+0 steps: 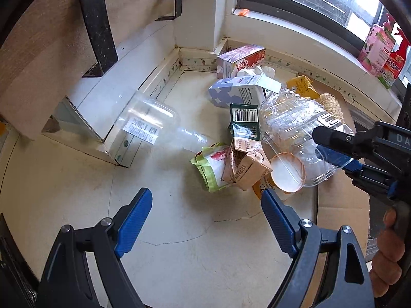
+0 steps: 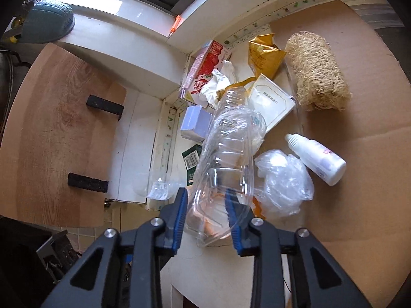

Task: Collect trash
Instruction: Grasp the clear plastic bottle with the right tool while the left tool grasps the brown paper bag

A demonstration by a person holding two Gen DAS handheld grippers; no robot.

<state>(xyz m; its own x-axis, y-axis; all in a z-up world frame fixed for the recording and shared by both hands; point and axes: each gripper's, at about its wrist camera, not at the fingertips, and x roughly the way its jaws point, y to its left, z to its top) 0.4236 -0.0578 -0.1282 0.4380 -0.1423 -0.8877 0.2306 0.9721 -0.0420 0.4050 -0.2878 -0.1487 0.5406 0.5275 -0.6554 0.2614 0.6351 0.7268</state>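
A heap of trash lies in a floor corner under a window. My right gripper [image 2: 205, 192] is shut on a clear plastic clamshell container [image 2: 226, 159], whose near end sits between the blue pads; the left wrist view shows that gripper [image 1: 319, 142] reaching in from the right onto the same container [image 1: 290, 123]. My left gripper [image 1: 205, 195] hangs open over bare floor, just short of a green pouch [image 1: 210, 169] and a crumpled brown carton [image 1: 246, 164]. Nothing is between its fingers.
Around them lie a clear bottle [image 1: 154, 123], a barcode carton [image 1: 244, 120], a blue-and-white carton [image 1: 239, 89], a white-lidded cup [image 1: 287, 172], a loofah [image 2: 318, 71], a white dropper bottle [image 2: 316, 159] and a crumpled plastic bag [image 2: 282, 179]. A cardboard sheet [image 2: 359, 205] covers the floor to the right; a wooden board [image 2: 51, 128] stands at the left.
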